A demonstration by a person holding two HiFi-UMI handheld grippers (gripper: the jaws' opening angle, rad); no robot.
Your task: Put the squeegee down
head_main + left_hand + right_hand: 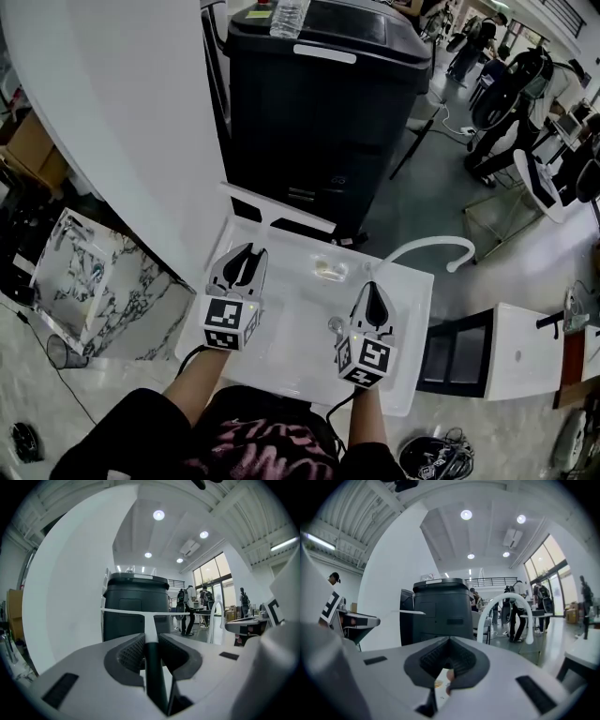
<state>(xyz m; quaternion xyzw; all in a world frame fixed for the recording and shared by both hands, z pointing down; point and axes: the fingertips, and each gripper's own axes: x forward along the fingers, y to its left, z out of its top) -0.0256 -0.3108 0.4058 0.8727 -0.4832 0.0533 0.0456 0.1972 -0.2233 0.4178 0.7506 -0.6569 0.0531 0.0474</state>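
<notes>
White sink (417,328) lying under 2 forearms (202,380), both reaching fwd, approx level. 2 grippers: L gripper (247,253) clamping 1 squeegee (149,620) by dark handle, white blade sitting crosswise above sink's far edge; handle's rear end hiding betw jaws. R gripper (376,292) jaws pressing together, empty.

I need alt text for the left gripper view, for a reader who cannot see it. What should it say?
The fingers of the left gripper are closed on the dark handle of a squeegee, whose white blade lies crosswise ahead. Behind it stand a large dark machine and a curved white wall, with people far off at the right.
</notes>
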